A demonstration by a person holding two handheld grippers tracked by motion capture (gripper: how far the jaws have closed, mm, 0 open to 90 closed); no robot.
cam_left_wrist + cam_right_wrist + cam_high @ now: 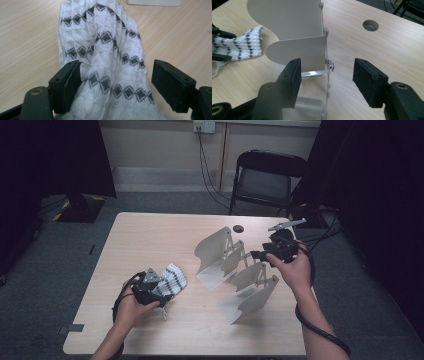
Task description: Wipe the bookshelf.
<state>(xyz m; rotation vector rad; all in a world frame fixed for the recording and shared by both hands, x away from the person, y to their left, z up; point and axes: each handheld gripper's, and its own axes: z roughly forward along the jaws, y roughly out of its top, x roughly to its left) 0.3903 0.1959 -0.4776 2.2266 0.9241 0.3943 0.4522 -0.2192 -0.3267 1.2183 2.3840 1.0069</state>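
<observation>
On a pale wooden desk, the left claw sits around a white sock with grey diamond bands, its left pad touching the fabric and its right pad clear, while the right claw hovers released over a hinged metal rack nearby.

Knitted cloth sock; smooth matt metal rack; wood-grain table.
</observation>
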